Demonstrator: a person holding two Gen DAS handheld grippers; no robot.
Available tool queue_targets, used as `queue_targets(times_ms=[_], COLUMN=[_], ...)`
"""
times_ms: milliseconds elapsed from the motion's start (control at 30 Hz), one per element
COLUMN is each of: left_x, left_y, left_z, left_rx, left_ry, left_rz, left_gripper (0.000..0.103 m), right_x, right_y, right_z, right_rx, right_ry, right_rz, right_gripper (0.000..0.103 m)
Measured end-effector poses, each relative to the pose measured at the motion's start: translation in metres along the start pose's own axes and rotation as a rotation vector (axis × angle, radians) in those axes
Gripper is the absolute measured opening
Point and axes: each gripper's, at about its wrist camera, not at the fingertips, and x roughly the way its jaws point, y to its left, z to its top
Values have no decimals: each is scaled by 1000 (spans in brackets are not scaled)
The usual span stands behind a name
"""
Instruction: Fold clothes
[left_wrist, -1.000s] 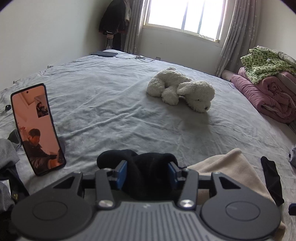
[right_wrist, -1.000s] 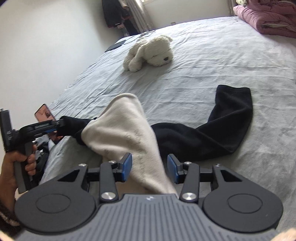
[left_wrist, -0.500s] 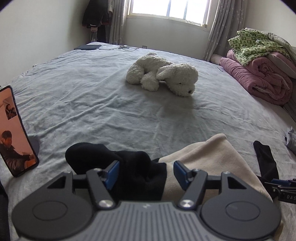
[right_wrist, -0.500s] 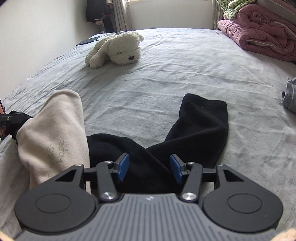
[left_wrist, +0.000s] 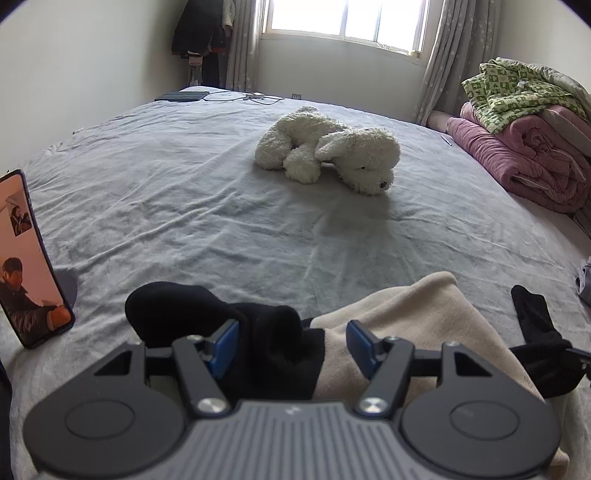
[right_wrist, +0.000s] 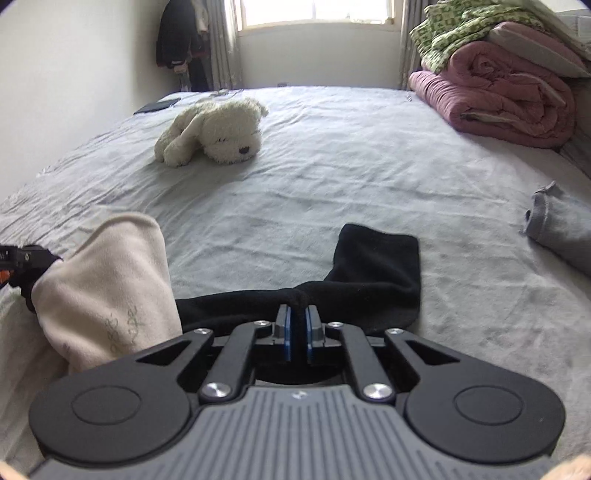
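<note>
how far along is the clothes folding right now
Early stage. Nothing looks folded yet: the black garment lies spread and bent on the grey bedsheet, with a cream garment bunched over its left part. In hand: the right claw is pinched shut on a black fold, while the left claw is open over the other end. A grey garment waits untouched.

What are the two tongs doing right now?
Left tongs: open, over the black garment.
Right tongs: closed, pinching the black garment.
</note>
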Motion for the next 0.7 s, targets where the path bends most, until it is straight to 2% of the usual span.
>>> queue_targets(times_ms=[100, 233, 467, 700], left_x=[-3, -6, -9, -5], left_y=[1, 1, -3, -3], left_z=[-1, -3, -7, -9], left_rx=[-15, -25, -14, -34], left_ry=[0, 7, 19, 44], left_rz=[-10, -27, -45, -55], left_gripper=[65, 65, 65, 65], right_x=[-23, -46, -66, -75], right_y=[-8, -22, -59, -100], right_z=[9, 11, 5, -3], right_rx=[23, 33, 80, 148], right_ry=[-73, -128, -162, -154], right_rz=[-45, -109, -240, -350], right_gripper=[8, 8, 8, 8])
